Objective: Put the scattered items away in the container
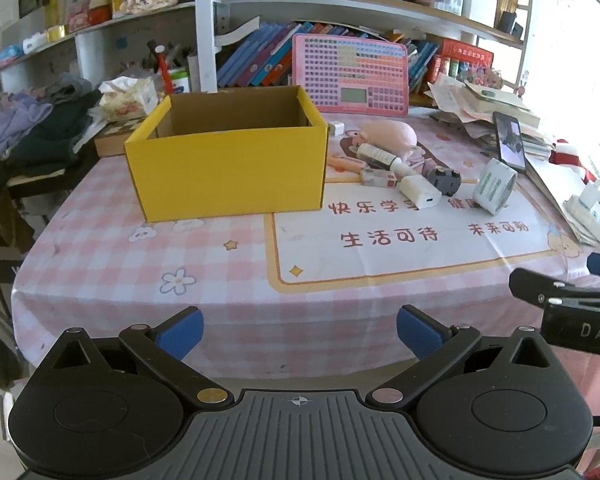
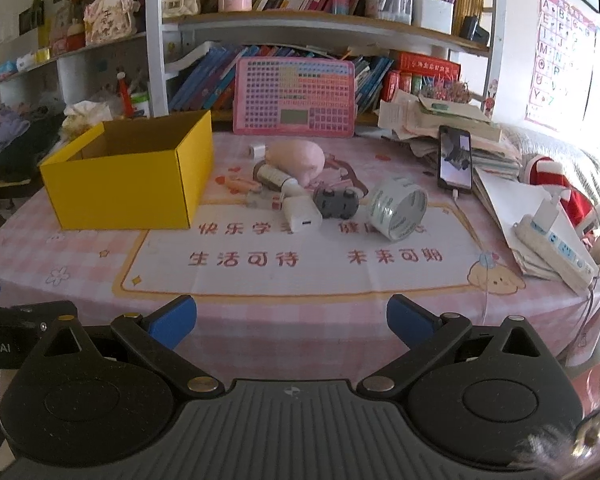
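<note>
An open yellow cardboard box (image 1: 228, 172) (image 2: 128, 188) stands on the pink checked tablecloth. To its right lies a cluster: a tape roll (image 1: 496, 186) (image 2: 398, 208), a white charger (image 1: 420, 196) (image 2: 302, 218), a grey toy car (image 1: 444, 180) (image 2: 336, 202), a pink plush (image 1: 388, 134) (image 2: 298, 158), a small bottle (image 1: 380, 156) (image 2: 276, 178) and a white tube (image 1: 378, 178). My left gripper (image 1: 300, 332) is open and empty at the near table edge. My right gripper (image 2: 292, 324) is open and empty, also at the near edge.
A phone (image 2: 455, 164) leans on a paper pile at the right. A power strip (image 2: 552, 248) lies at the right edge. A pink keyboard toy (image 2: 294, 98) stands against the bookshelf behind. Clothes (image 1: 32, 128) are heaped at the left.
</note>
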A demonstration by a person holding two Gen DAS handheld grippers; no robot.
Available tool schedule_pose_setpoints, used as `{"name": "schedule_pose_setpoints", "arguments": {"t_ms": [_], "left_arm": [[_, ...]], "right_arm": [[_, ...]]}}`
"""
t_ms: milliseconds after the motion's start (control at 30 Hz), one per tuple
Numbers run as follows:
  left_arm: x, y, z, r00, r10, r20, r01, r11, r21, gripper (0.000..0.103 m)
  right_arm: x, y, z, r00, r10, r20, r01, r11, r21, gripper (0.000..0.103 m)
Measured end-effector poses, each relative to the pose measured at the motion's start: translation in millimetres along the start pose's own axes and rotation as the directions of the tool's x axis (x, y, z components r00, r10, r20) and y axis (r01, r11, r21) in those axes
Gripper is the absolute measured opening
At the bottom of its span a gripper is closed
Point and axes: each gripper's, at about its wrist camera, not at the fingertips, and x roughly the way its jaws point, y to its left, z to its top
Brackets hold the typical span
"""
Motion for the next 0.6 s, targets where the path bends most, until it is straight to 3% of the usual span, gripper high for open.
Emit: {"name": "schedule_pose_setpoints", "arguments": {"t_ms": [300,600], "left_arm": [[21,-15,13,1.0,-0.005,-0.014,0.006,0.999,0.044,0.103],[46,-32,32,0.996,-0.084,0.01,0.083,0.995,0.057,0.103]], "right_arm": [[22,-12,9,1.0,0.007,-0.015,-0.007,1.0,0.007,0.101],[51,-35,22,0.999,-0.01,-0.05,0.012,0.999,0.033,0.096]]}}
